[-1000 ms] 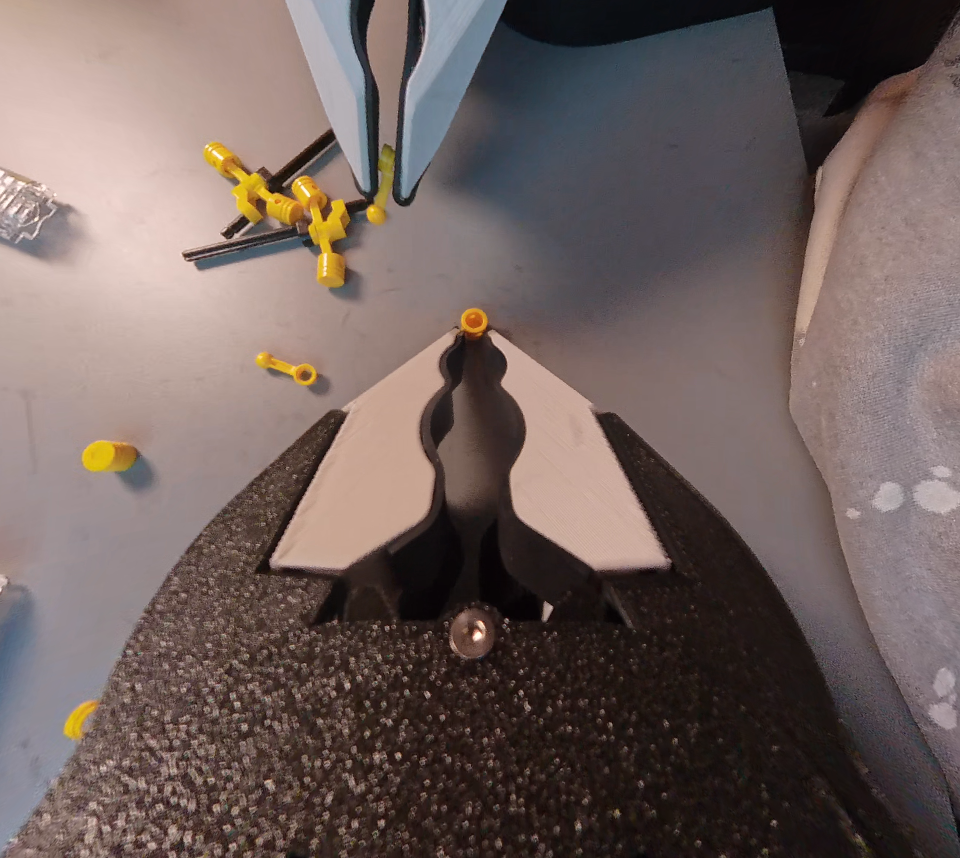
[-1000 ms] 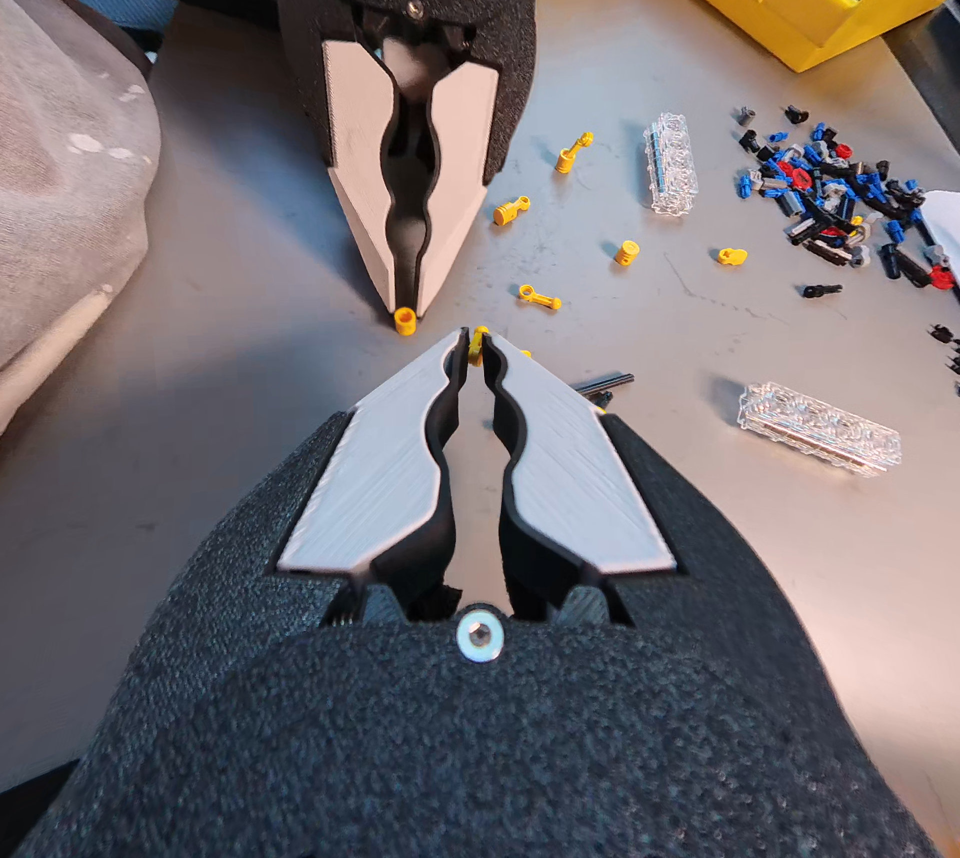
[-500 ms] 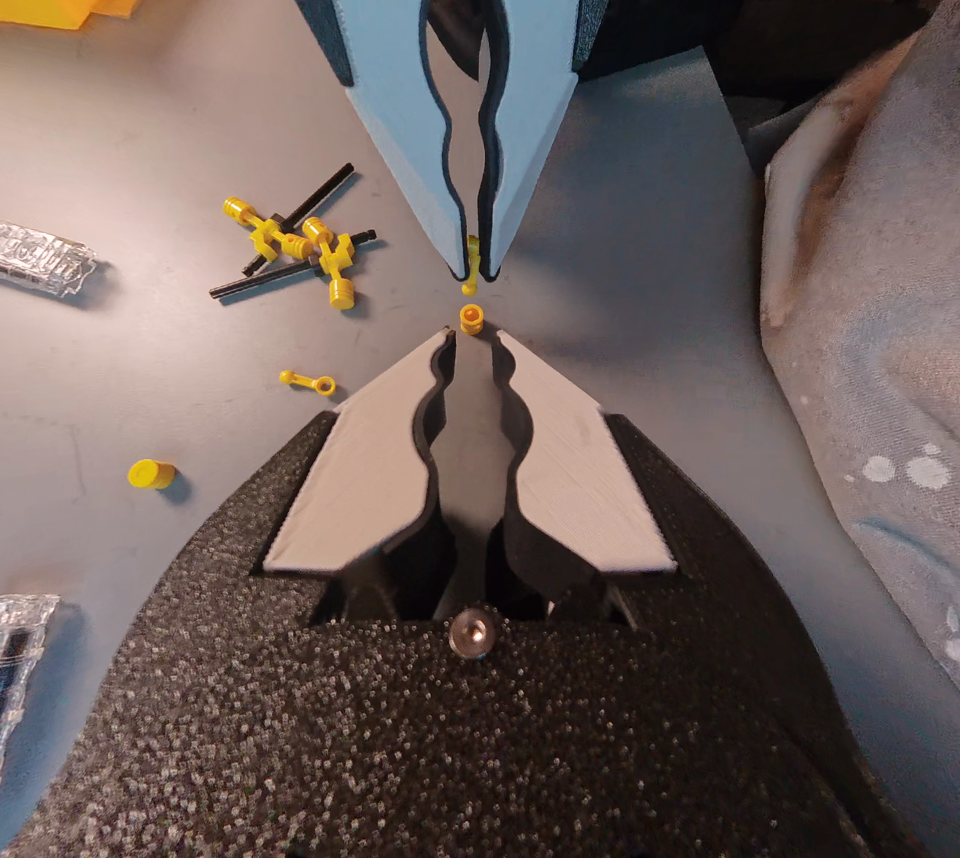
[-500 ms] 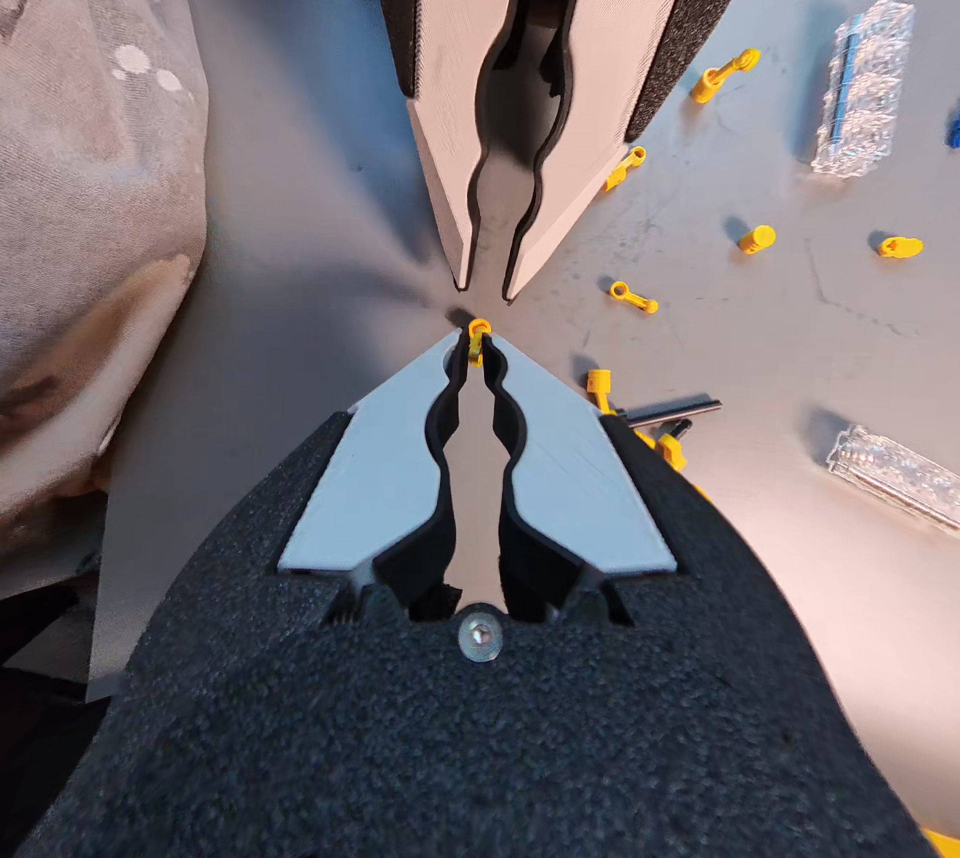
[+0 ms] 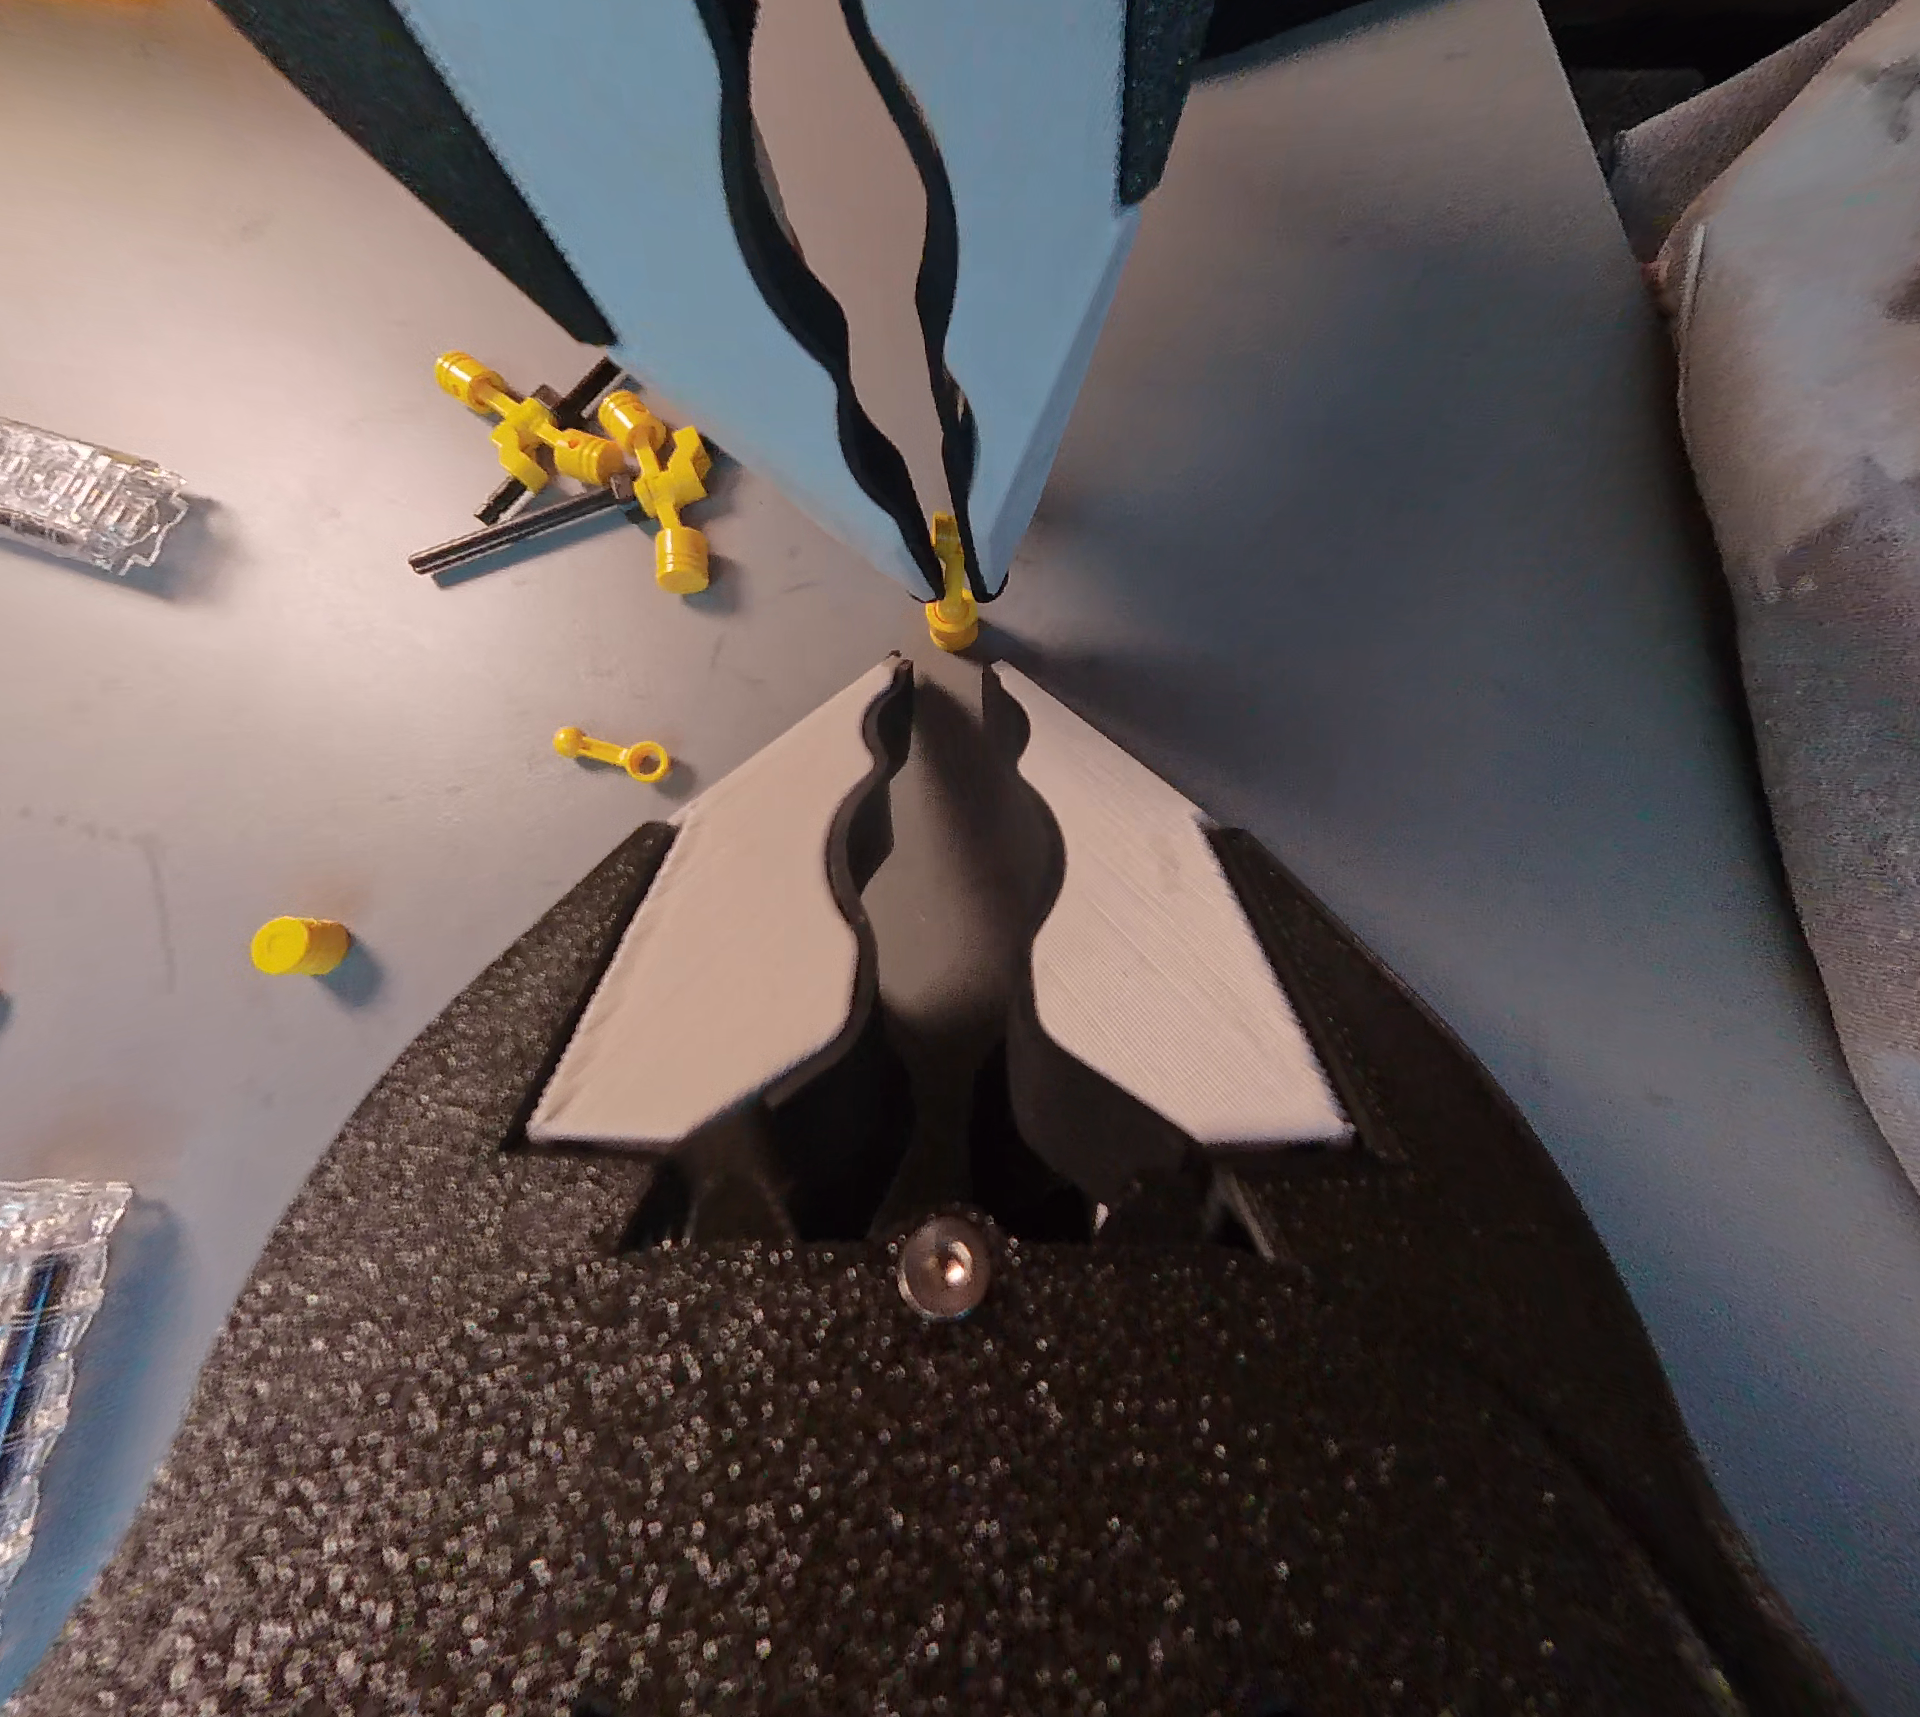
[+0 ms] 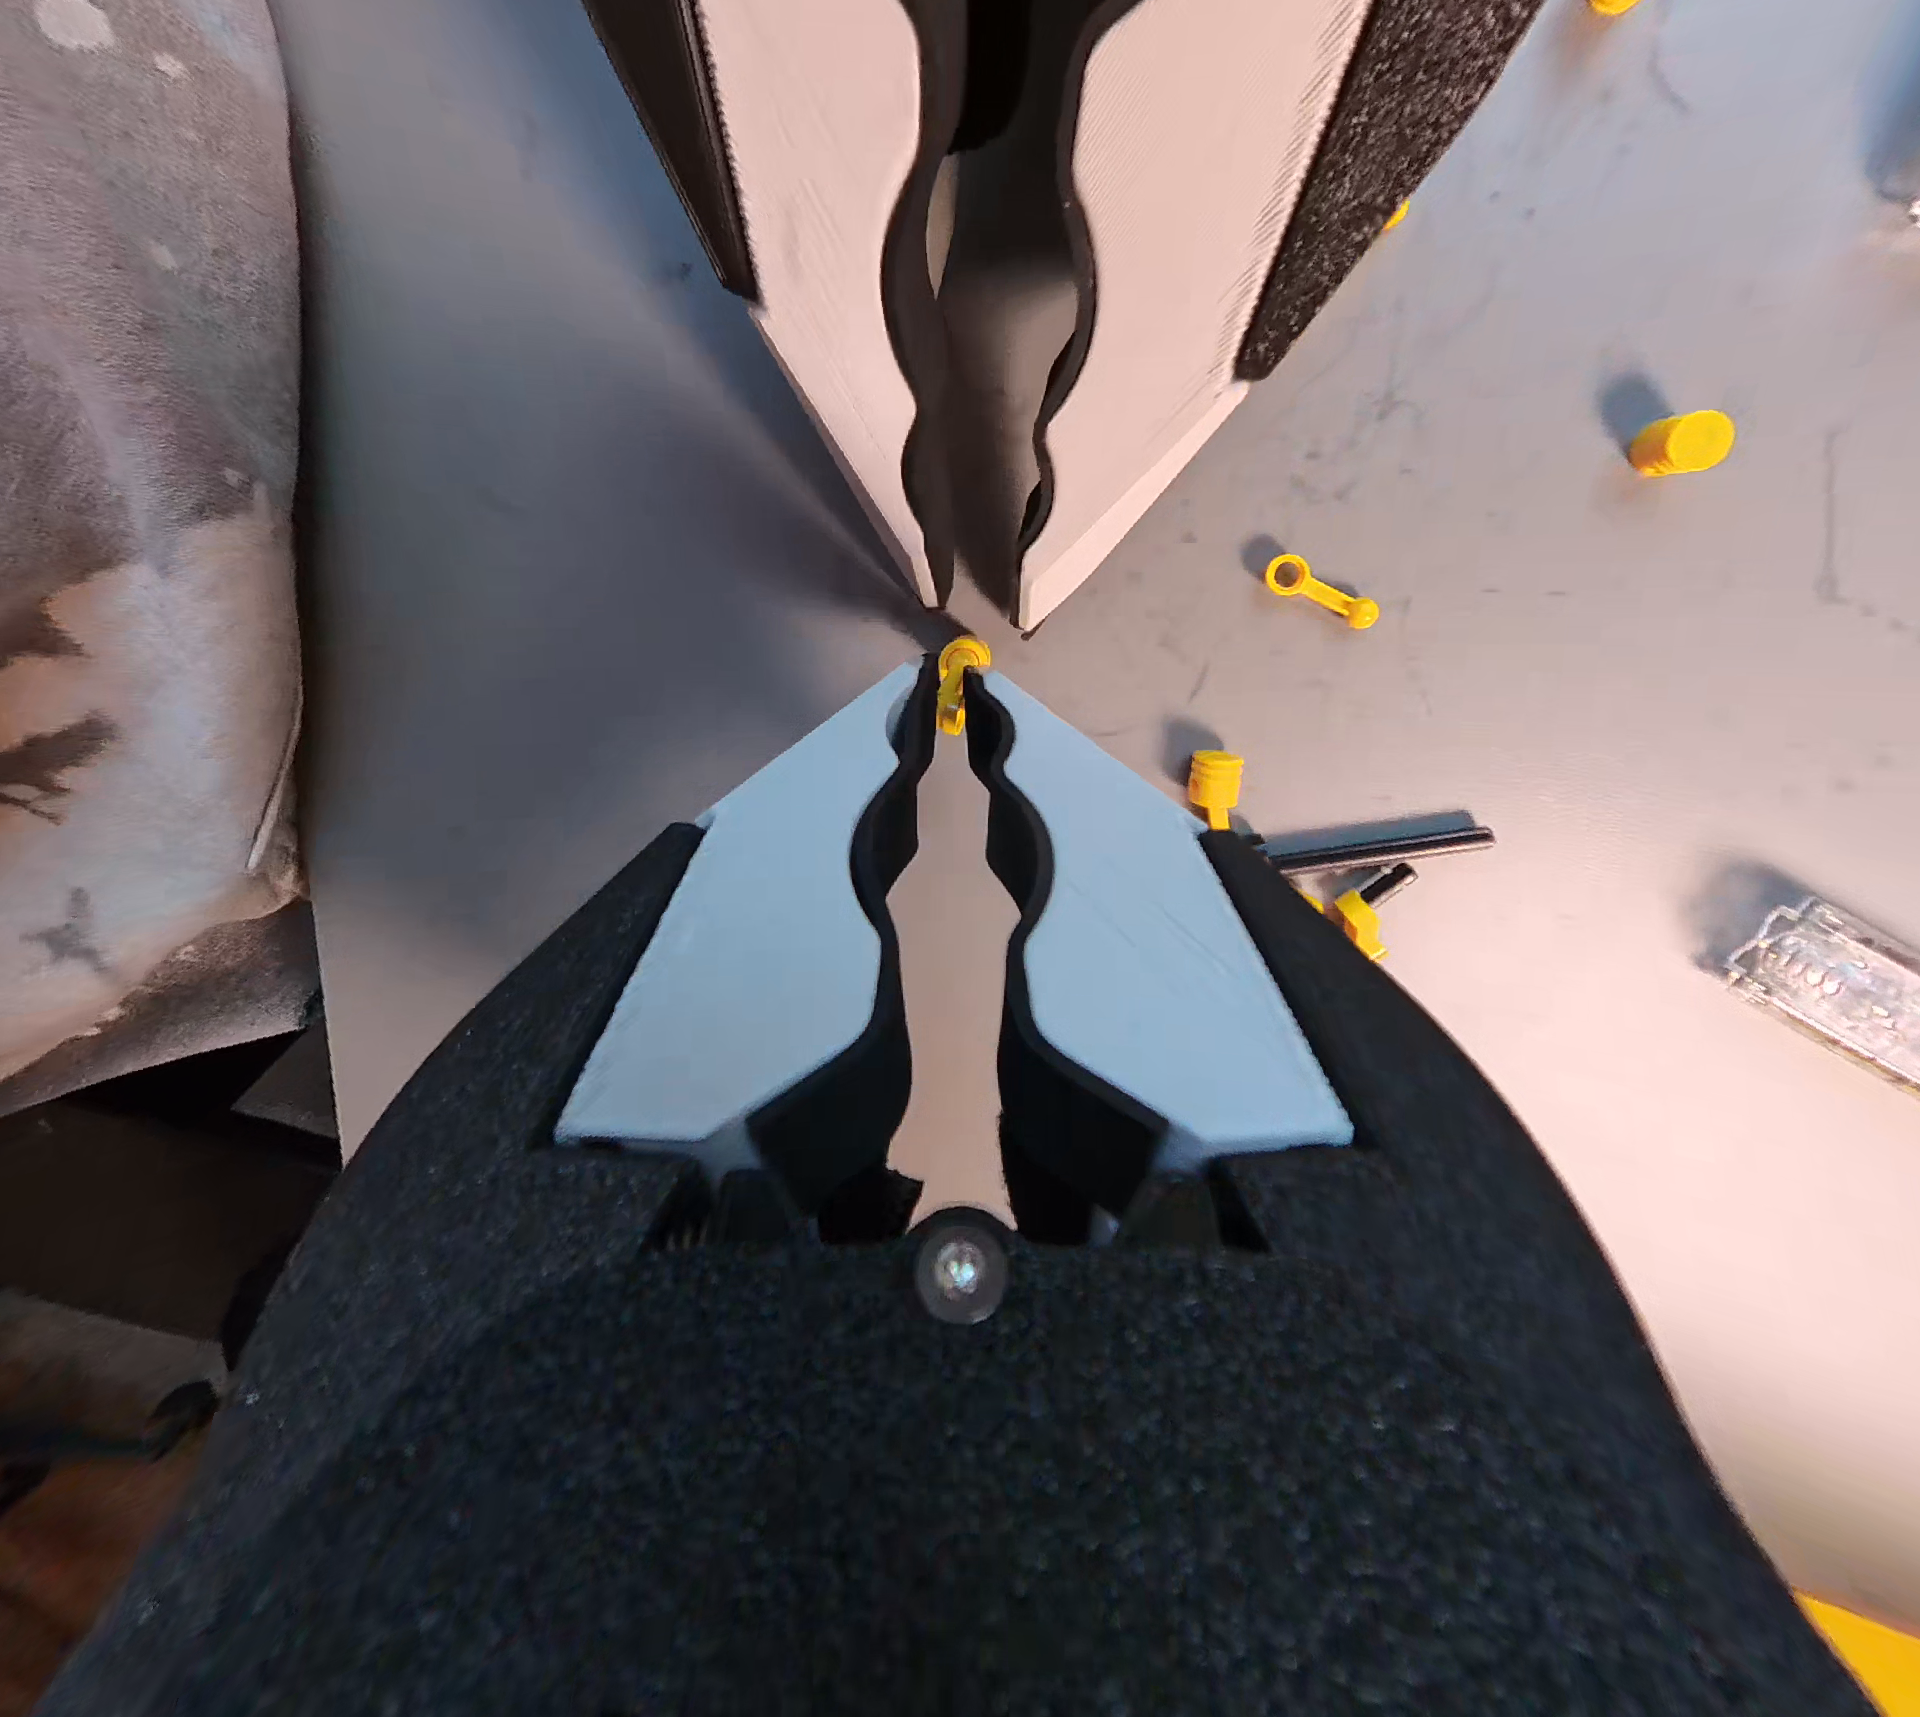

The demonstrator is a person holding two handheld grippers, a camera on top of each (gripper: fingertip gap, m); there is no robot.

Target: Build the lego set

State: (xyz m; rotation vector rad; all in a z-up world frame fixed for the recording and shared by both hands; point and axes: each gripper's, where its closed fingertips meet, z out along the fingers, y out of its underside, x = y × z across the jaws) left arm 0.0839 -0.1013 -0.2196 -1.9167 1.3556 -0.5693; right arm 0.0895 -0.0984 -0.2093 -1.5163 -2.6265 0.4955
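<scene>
My right gripper (image 6: 951, 675) is shut on a small yellow connecting rod (image 6: 950, 707), which sticks out past its light blue fingertips. A small yellow cylinder (image 6: 962, 656) sits at the rod's front end; I cannot tell whether it is pushed onto the rod. My left gripper (image 5: 945, 672) faces it tip to tip with its jaws a little apart and empty. The cylinder (image 5: 952, 623) lies just beyond the left tips. In the left wrist view the right gripper (image 5: 951, 592) comes down from the top. In the right wrist view the left gripper (image 6: 979, 613) does the same. Both hover just above the grey table (image 5: 1299, 524).
A cluster of yellow pistons on black axles (image 5: 582, 462) lies left of the tips. A loose yellow rod (image 5: 608, 751), a yellow cylinder (image 5: 299, 945) and a clear block (image 5: 83, 493) lie farther left. A grey cloth (image 5: 1787, 524) lies along the table's right edge. Both grippers' tips are close together, under 4 cm apart.
My left gripper was shut on the yellow cylinder, then opened and let it go. The two grippers have closed in tip to tip, and the cylinder now sits at the rod's end.
</scene>
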